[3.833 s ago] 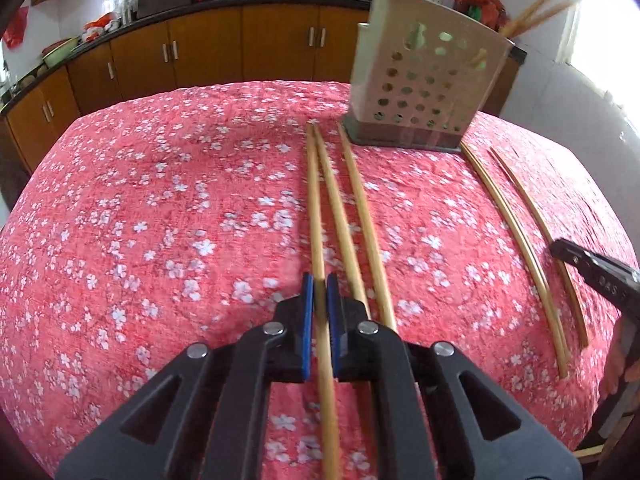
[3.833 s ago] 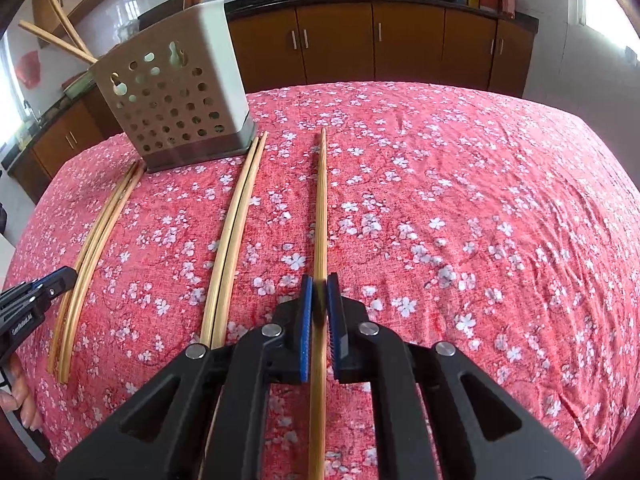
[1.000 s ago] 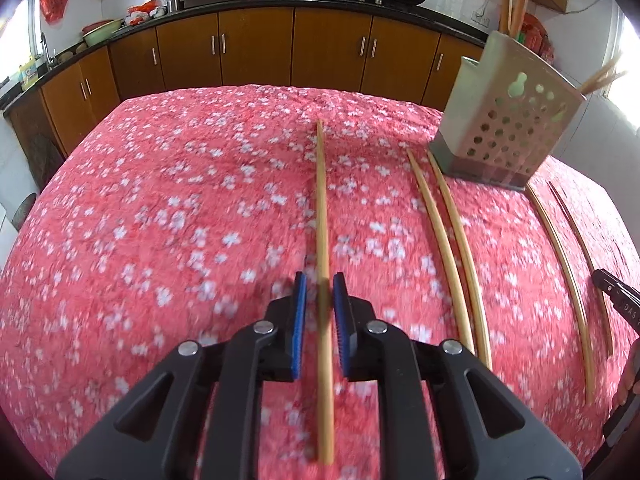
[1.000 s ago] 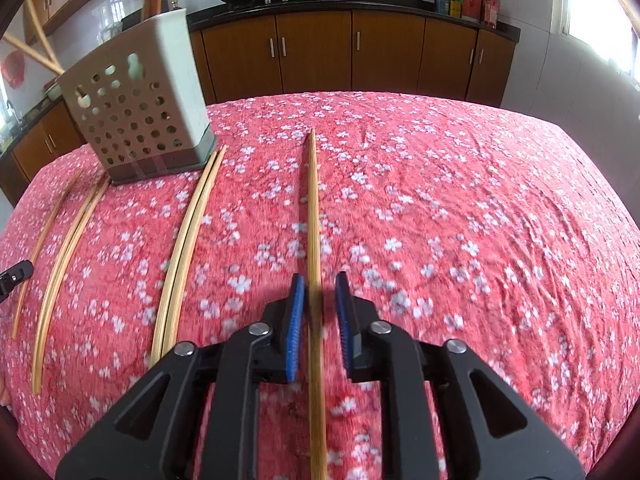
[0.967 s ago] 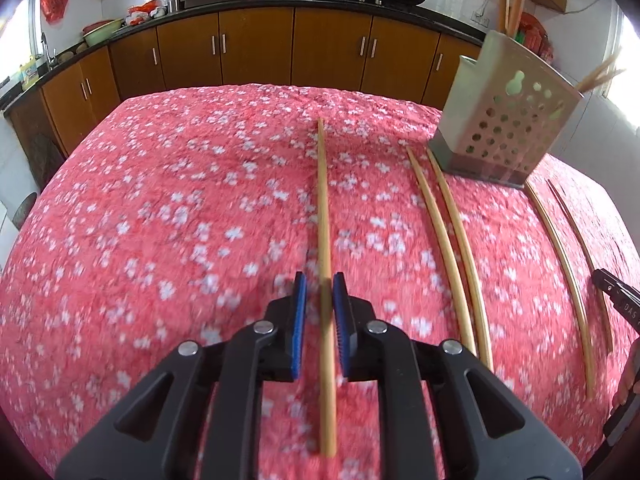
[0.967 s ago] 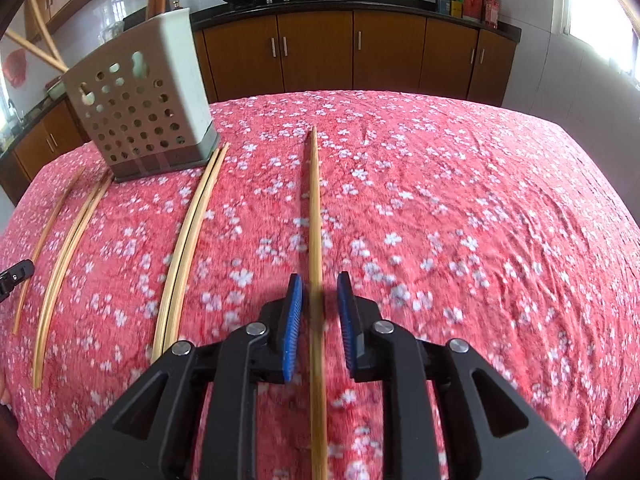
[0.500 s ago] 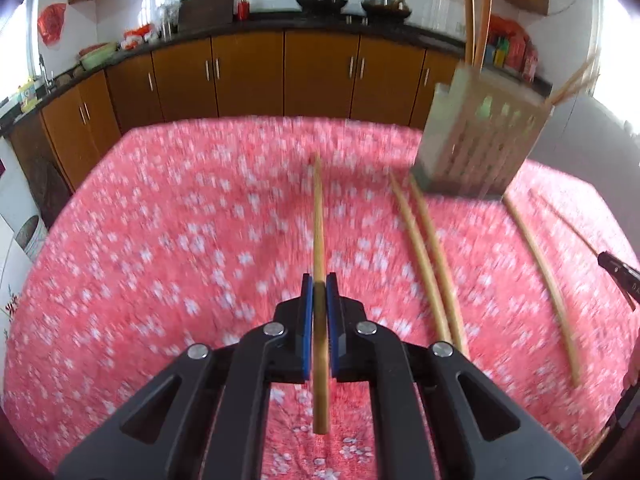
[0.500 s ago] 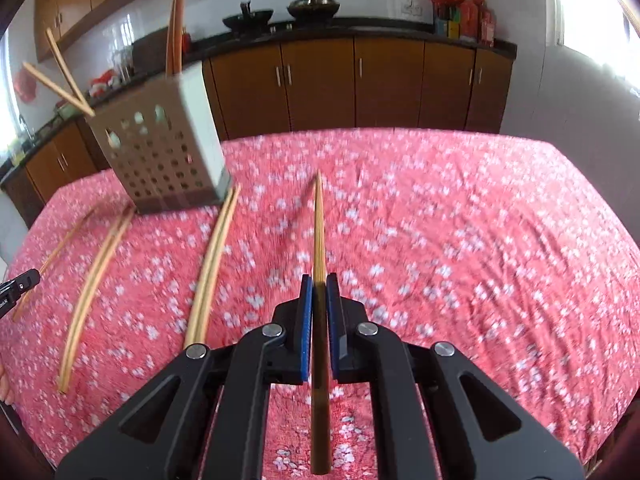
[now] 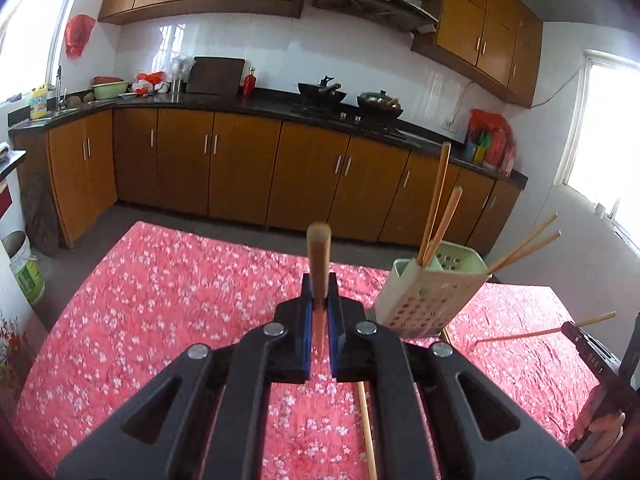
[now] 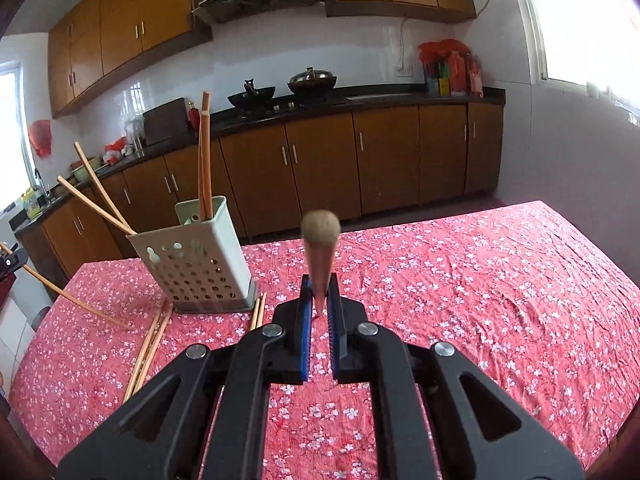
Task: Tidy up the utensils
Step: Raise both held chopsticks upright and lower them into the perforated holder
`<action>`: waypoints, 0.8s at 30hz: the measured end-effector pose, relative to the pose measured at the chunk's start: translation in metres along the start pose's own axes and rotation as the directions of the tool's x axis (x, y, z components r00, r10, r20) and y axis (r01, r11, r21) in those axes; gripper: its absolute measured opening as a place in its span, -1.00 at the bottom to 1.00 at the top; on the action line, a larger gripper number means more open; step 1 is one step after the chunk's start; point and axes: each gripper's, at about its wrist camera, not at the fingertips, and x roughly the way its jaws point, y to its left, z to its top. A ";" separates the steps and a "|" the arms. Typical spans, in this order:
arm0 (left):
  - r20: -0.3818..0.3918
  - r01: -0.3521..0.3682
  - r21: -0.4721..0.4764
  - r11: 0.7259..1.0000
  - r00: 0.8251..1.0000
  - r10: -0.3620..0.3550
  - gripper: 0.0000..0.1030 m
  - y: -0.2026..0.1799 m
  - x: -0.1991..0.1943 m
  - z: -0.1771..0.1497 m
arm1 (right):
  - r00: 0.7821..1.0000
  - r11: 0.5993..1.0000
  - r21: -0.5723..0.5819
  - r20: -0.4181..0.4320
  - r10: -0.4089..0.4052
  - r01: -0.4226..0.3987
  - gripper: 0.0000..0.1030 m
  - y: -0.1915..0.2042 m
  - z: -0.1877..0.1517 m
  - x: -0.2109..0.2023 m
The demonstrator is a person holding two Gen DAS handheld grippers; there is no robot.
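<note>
My left gripper is shut on a wooden chopstick, which is lifted off the red flowered tablecloth and points straight ahead. My right gripper is likewise shut on another chopstick, held in the air. The pale perforated utensil holder stands on the table with several chopsticks leaning out of it. It lies ahead and right of the left gripper, ahead and left of the right one. Loose chopsticks lie beside the holder.
One chopstick lies on the cloth under the left gripper. In the left wrist view the right gripper and a hand sit at the right edge. Brown kitchen cabinets and a counter with woks stand behind the table.
Both grippers shut on their chopsticks and rose, lifting them off the cloth. The views have tilted up toward the cabinets, and each chopstick now appears end-on.
</note>
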 end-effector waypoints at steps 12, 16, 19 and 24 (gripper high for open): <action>0.048 0.101 0.037 0.994 0.994 -0.102 -0.85 -0.031 -0.021 0.021 | 0.990 0.993 0.021 0.081 0.112 -0.114 -0.85 0.014 0.033 -0.022; 0.108 0.153 0.075 0.985 0.981 -0.160 -0.85 -0.060 -0.039 0.040 | 0.966 0.979 0.020 0.168 0.198 -0.204 -0.85 0.029 0.063 -0.042; 0.170 0.172 0.095 0.981 0.968 -0.186 -0.85 -0.083 -0.047 0.060 | 0.943 0.971 0.003 0.237 0.233 -0.241 -0.85 0.042 0.083 -0.053; 0.273 0.161 0.092 0.983 0.945 -0.181 -0.85 -0.113 -0.039 0.095 | 0.912 0.968 -0.008 0.333 0.239 -0.251 -0.85 0.062 0.109 -0.052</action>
